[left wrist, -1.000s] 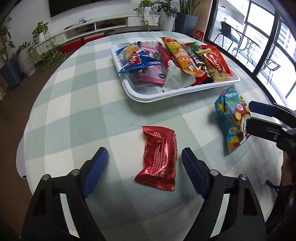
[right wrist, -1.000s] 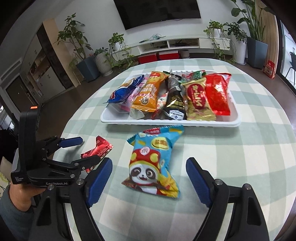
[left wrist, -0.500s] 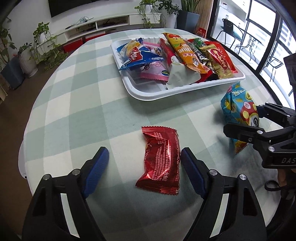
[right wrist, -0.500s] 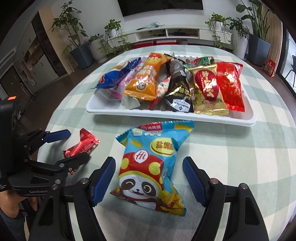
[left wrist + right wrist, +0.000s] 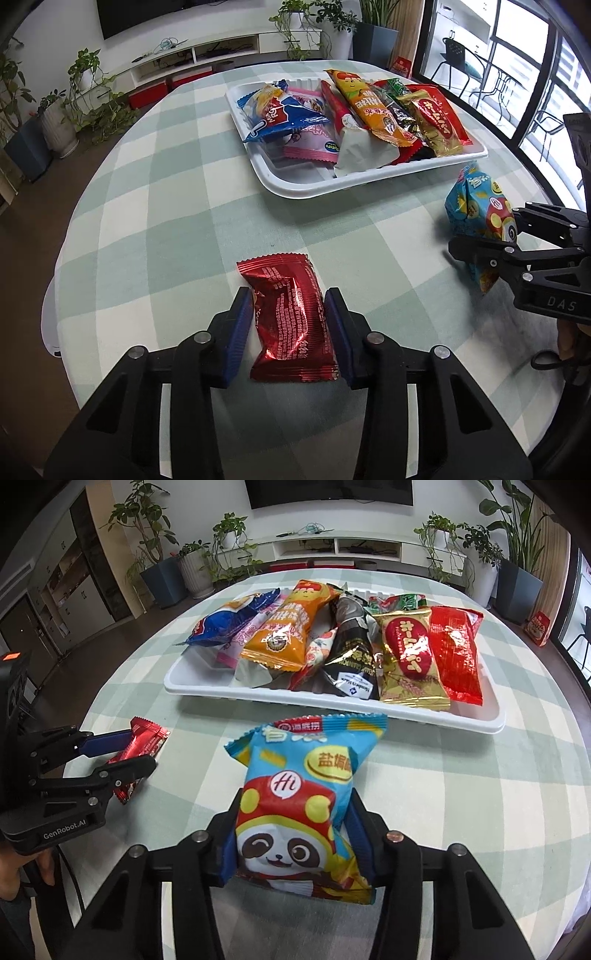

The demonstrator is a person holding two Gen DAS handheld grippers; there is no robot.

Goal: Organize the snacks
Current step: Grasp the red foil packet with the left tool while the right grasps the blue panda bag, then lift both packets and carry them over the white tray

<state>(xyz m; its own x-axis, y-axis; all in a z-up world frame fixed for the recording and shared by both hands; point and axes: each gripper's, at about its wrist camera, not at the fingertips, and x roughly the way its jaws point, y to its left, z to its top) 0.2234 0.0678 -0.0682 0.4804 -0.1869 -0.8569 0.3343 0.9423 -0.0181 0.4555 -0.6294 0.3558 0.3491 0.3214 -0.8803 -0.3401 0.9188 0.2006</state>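
Now I am pinching both loose packets short of the white plastic tray (image 5: pixel 295 188).
Left gripper (image 5: pixel 288 325) is squeezing the crinkled red foil packet (image 5: pixel 291 317), right gripper (image 5: pixel 295 834) the blue panda-print snack bag (image 5: pixel 299 805), jaws just closing, ready for lifting trayward.

Black two-piece frames with blue-padded fingers (image 5: pixel 236 328), silver screws (white "GenRobot.AI" and "DAS" lettering).

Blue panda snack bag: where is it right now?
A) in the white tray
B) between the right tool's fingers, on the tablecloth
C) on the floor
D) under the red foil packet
B: the blue panda snack bag sits pinched in the right tool, in front of the white tray.
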